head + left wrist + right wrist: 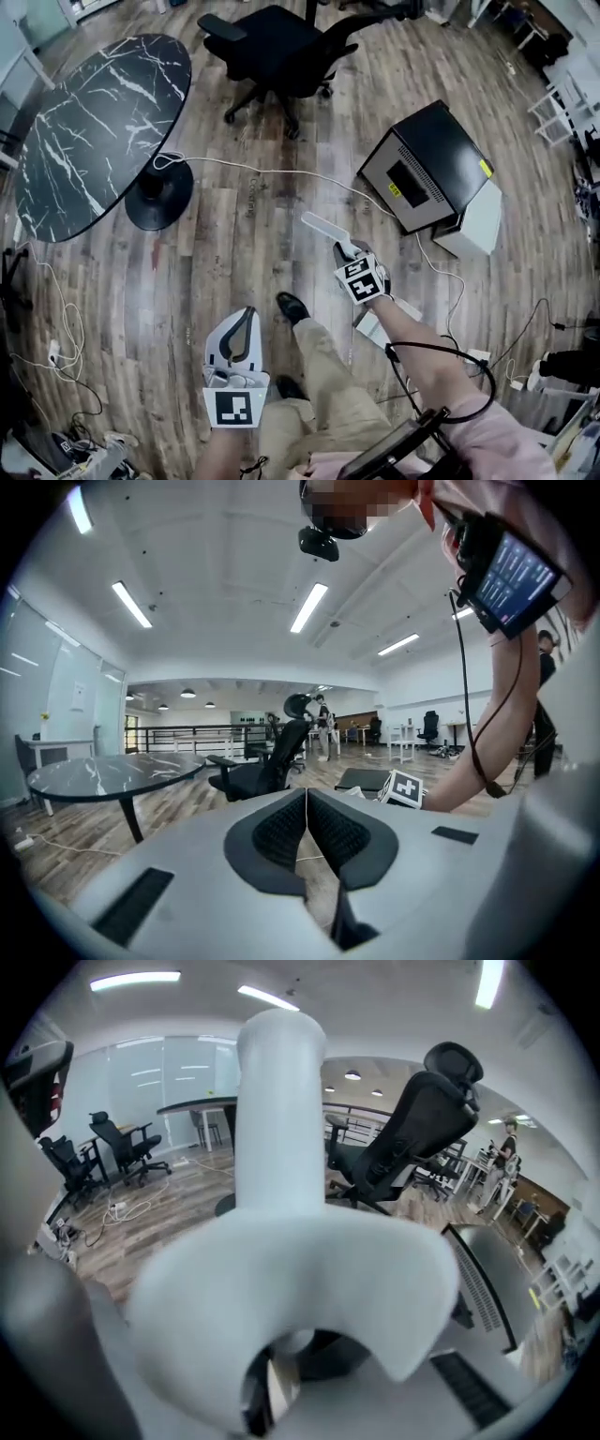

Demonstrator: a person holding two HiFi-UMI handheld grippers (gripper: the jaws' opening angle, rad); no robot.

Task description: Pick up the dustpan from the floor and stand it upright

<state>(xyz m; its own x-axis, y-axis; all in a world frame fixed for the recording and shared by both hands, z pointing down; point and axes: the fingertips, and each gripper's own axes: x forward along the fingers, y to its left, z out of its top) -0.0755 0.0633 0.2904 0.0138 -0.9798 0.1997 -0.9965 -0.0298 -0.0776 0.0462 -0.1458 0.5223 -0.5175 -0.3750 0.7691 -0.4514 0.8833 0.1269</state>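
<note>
The dustpan is white, and its long handle point(322, 227) sticks up and to the left out of my right gripper point(348, 251), which is shut on it. In the right gripper view the handle point(279, 1138) fills the middle and hides the jaws. A pale flat piece point(372, 327) shows under the forearm; it may be the pan, and it is mostly hidden. My left gripper point(244, 324) hangs low at the left, apart from the dustpan. Its dark pads point(274, 834) are pressed together with nothing between them.
A round black marble table point(94, 131) stands at the far left and a black office chair point(277, 47) at the back. A black box-shaped machine point(427, 164) sits on the floor to the right. A white cable point(262, 172) crosses the wooden floor. The person's shoe point(292, 307) is between the grippers.
</note>
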